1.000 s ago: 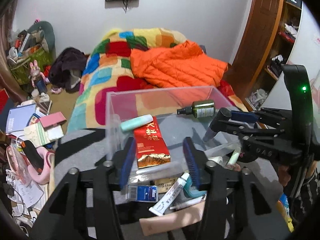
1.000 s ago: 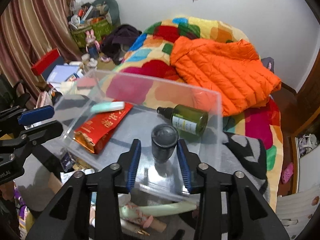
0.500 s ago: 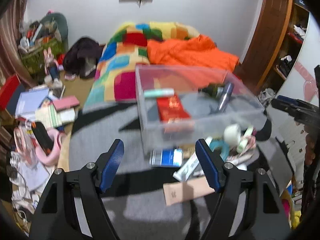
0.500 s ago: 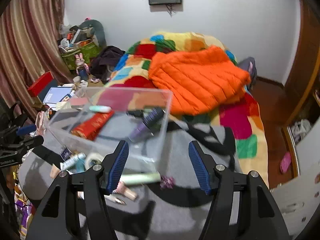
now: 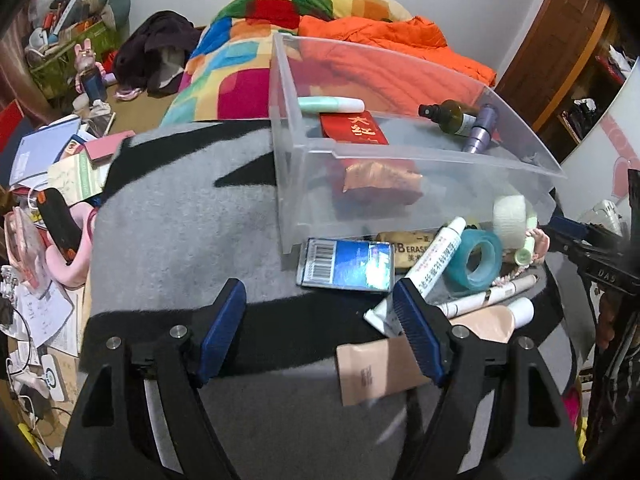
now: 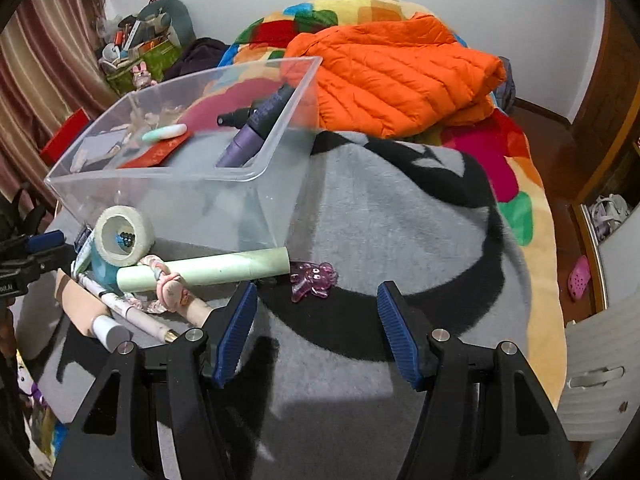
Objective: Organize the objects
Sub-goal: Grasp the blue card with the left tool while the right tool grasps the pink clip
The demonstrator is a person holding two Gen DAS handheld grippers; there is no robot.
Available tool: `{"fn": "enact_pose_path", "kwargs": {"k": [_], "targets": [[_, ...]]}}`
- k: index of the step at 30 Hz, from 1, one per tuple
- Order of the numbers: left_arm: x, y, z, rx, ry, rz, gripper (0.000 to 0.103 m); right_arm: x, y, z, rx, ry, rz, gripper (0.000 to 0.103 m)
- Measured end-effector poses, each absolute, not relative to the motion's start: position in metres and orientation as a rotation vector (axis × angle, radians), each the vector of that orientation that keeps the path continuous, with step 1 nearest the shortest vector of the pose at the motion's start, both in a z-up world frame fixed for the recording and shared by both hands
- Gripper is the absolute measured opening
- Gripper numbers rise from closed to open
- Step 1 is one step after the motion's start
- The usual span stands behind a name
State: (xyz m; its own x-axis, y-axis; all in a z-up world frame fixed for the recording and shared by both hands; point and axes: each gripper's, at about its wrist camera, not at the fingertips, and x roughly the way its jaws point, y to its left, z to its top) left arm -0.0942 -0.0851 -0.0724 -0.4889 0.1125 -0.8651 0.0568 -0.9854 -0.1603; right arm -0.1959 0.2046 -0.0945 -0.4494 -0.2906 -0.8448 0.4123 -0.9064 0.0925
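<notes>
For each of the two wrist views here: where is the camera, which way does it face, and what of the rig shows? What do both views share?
Left wrist: rides the open left gripper, facing the clear bin's near-left corner and the bed beyond; the right gripper shows at right edge.
Right wrist: rides the open right gripper, facing the bin's right end; the left gripper shows at left edge.
Shared: bin, purple bottle, white tape roll, orange jacket.

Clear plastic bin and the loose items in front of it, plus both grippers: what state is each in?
Clear plastic bin: upright, lidless, partly filled.
Purple spray bottle: in bin, leaning on its wall.
Dark green spray bottle: in bin, lying down.
White tape roll: outside bin, propped on edge.
Left gripper: open, empty.
Right gripper: open, empty.
</notes>
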Motion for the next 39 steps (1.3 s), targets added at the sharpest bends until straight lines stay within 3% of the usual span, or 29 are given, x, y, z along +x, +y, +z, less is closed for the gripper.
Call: {"fn": "enact_pose_path", "kwargs": {"k": [4,8,12,13,25,28,29,39], "targets": [[-0.099,-0.081,-0.072,-1.547,-0.246,2.674,0.076,-0.199,0.198,-0.099,1.342,0.213,-2.358,0.057],[-0.097,-0.078,-0.072,-1.521,-0.252,2.676,0.076,-0.198,0.196,-0.103,1.324,0.224,-2.338,0.047],[-0.094,-0.077,-0.07,-1.5,-0.271,2.649,0.068,-0.196,0.194,-0.102,1.309,0.237,-2.335,0.021],[-0.092,-0.076,-0.07,-1.497,-0.275,2.638,0.068,-0.196,0.194,-0.103,1.313,0.237,-2.334,0.018],[-0.102,-0.086,-0.073,-1.523,-0.304,2.655,0.066,-0.18,0.221,-0.088,1.288,0.177,-2.401,0.018],[-0.1,-0.082,-0.073,-1.516,-0.258,2.668,0.057,-0.174,0.229,-0.075,1.253,0.167,-2.433,0.018],[-0.1,-0.08,-0.073,-1.515,-0.24,2.672,0.048,-0.172,0.231,-0.07,1.24,0.159,-2.44,0.018],[-0.077,-0.079,-0.06,-1.451,-0.233,2.707,0.047,-0.156,0.237,-0.022,1.079,0.108,-2.496,0.018]]}}
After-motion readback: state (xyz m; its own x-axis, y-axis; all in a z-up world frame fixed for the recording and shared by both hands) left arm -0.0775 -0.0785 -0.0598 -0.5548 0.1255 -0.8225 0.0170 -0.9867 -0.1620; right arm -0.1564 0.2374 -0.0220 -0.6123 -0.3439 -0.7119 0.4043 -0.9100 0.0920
